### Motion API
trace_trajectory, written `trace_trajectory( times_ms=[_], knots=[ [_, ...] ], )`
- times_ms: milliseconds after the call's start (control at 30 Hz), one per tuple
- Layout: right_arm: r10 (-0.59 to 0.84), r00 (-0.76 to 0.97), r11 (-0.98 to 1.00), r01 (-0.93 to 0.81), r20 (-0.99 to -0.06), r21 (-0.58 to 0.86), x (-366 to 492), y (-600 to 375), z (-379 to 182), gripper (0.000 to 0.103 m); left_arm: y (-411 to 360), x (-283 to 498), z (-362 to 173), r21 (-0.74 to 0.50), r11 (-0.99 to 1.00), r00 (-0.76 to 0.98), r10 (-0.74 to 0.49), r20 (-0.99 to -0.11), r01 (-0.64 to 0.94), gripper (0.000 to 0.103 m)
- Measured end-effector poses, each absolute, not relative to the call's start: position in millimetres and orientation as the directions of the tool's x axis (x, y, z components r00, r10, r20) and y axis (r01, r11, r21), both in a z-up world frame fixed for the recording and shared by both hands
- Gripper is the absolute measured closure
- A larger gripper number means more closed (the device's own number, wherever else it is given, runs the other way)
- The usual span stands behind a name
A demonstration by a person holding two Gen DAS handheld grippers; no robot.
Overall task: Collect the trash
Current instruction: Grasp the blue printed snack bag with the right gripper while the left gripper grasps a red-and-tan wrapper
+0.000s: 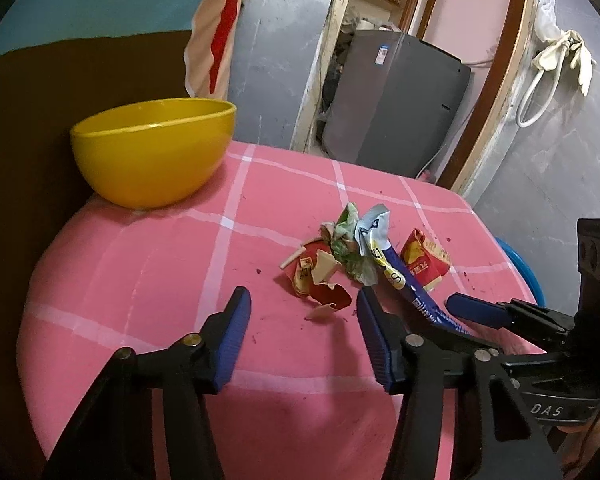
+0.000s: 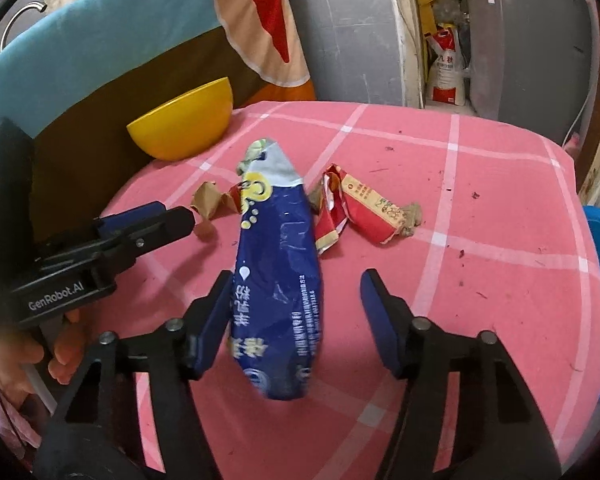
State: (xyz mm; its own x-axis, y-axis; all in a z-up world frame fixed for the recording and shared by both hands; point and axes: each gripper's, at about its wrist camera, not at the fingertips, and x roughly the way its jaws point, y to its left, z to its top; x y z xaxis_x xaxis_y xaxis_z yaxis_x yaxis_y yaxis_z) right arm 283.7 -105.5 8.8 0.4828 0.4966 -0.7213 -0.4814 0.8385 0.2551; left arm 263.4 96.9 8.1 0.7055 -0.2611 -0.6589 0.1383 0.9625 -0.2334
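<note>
Step in hand: closing in on the litter heaped on the pink checked cloth (image 1: 172,280), one wrapper per gripper; judged an approach, nothing lifted yet.
Landmark: yellow bowl (image 1: 152,152), standing at the far left edge of the cloth, apparently empty; likely the place for the trash.
Left gripper (image 1: 303,308): jaws about half apart, holding nothing; pads clear of any paper.
Right gripper (image 2: 298,300): jaws wide, gripping nothing; blue wrapper (image 2: 278,280) between them, left pad touching or just beside its edge (cannot tell which), right pad well clear.
Blue wrapper, place: nearer than the bowl and to its right, lying lengthwise toward the camera, silvery far end pointing back at the bowl.
Red torn carton (image 1: 320,280): right of the bowl and nearer, just ahead of the left fingertips, slightly right of centre.
Green crumpled wrapper (image 1: 348,240): touching the torn carton, on its far side.
Second red carton (image 2: 364,208): right of the blue wrapper, farthest from the bowl.
Doing it well: centre the blue wrapper before closing, since it sits off toward the left pad; pinch across the width, low, without snagging cloth. For the left, ease forward and slightly right over the red scrap, then close fully; thin paper slips from a loose pinch.
Risk: grippers close side by side; keep them from colliding.
</note>
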Motion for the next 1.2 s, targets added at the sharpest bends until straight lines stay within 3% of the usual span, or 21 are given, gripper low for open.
trace_trajectory(
  times_ms=[200,267,367,600,667,900,1200],
  knots=[
    [0.482,0.489,0.849,-0.465,-0.727,0.251,286,-107,7,0.042,91,268,8,-0.229,0.963,0.695,-0.262,-0.669,0.143,0.069],
    [0.488,0.484,0.846,-0.468,-0.726,0.256,286,-107,7,0.054,89,268,8,-0.221,0.964,0.697,-0.260,-0.669,0.148,0.077],
    [0.504,0.479,0.837,-0.474,-0.719,0.271,286,-109,8,0.054,85,269,9,-0.213,0.965,0.698,-0.260,-0.668,0.155,0.085],
    [0.526,0.508,0.830,-0.481,-0.682,0.282,281,-115,14,0.055,80,263,9,-0.191,0.971,0.711,-0.237,-0.663,0.146,0.090],
    [0.538,0.522,0.825,-0.486,-0.662,0.288,277,-118,17,0.055,80,260,10,-0.197,0.971,0.717,-0.234,-0.657,0.137,0.101],
    [0.559,0.587,0.817,-0.510,-0.586,0.268,264,-126,31,0.055,77,253,10,-0.197,0.972,0.724,-0.228,-0.651,0.129,0.101],
    [0.556,0.618,0.825,-0.492,-0.556,0.277,261,-141,36,0.055,61,241,17,-0.136,0.980,0.759,-0.197,-0.620,0.144,0.101]
  ],
)
